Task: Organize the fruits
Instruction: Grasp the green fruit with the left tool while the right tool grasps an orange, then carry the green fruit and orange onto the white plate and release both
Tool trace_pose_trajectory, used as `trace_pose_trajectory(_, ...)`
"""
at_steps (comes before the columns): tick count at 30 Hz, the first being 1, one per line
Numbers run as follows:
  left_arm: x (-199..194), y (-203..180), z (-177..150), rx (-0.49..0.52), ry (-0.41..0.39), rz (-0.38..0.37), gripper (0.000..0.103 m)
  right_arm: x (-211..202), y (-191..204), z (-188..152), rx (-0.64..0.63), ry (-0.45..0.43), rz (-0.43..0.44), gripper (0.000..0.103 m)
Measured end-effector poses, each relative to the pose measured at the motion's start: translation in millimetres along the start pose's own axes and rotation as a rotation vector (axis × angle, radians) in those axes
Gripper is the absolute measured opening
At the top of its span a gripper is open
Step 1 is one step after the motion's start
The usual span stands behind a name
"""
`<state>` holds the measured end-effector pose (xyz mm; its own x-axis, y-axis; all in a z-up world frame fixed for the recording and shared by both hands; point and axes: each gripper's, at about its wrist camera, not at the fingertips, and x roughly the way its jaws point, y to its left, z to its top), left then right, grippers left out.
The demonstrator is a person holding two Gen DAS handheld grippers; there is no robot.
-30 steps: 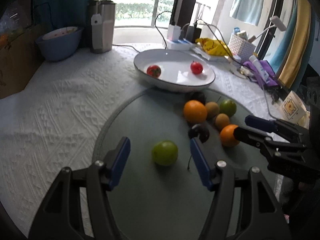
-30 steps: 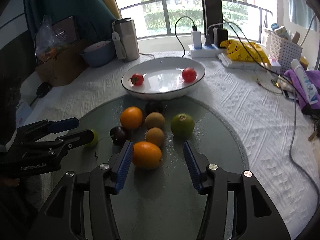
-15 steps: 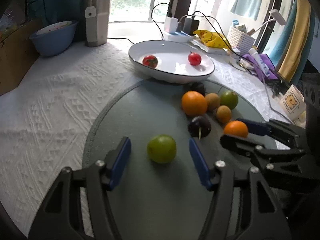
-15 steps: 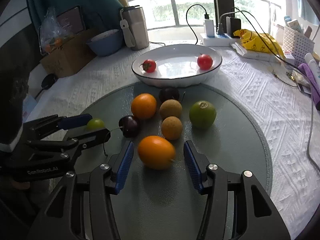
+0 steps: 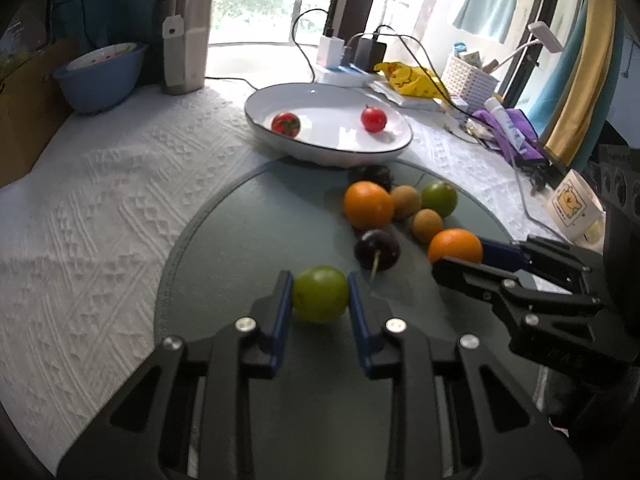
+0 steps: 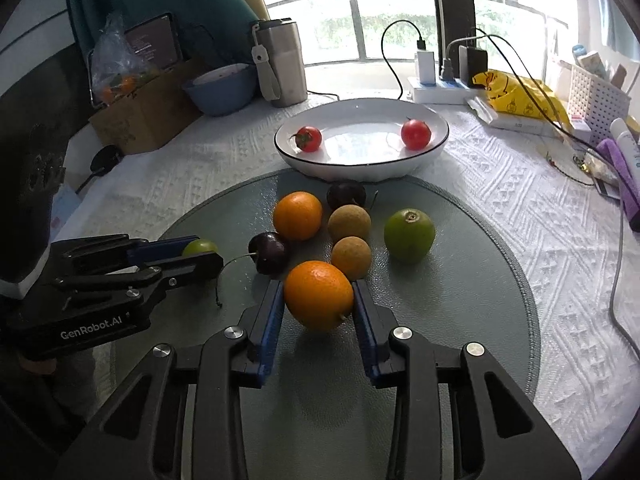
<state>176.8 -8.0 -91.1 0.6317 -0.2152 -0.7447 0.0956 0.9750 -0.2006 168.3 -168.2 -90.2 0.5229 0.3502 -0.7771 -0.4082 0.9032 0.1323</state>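
My left gripper [image 5: 320, 294] is shut on a small green fruit [image 5: 319, 293] on the round glass mat [image 5: 240, 232]; it also shows in the right wrist view [image 6: 200, 250]. My right gripper [image 6: 319, 296] is shut on an orange [image 6: 318, 294], also seen in the left wrist view [image 5: 455, 245]. A second orange [image 6: 297, 215], two dark plums [image 6: 268, 252] [image 6: 346, 195], two brown kiwis [image 6: 349, 222] [image 6: 351, 257] and a green citrus [image 6: 409, 235] lie on the mat. A white plate [image 6: 360, 164] behind holds two tomatoes [image 6: 308, 139] [image 6: 416, 134].
A steel tumbler [image 6: 280, 64], a blue bowl [image 6: 220, 88] and a cardboard box [image 6: 140, 116] stand at the back left. A power strip with cables [image 6: 440, 84], a yellow bag [image 6: 520, 92], a white basket [image 6: 596, 104] and a mug [image 5: 572, 204] are at the right.
Both grippers moved forward and closed: the left on the green fruit, the right on the orange.
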Motion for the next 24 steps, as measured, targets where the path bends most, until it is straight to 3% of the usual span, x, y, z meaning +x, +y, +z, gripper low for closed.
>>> trace_pose_trajectory(12,-23,-5,27,-0.004,-0.084,-0.008,0.028,-23,-9,30,-0.037,-0.056,-0.024,0.036)
trace_pose_trajectory(24,-18,-8,55,0.039,-0.116,-0.005,0.028,-20,-25,56,-0.046,-0.083,-0.038,0.036)
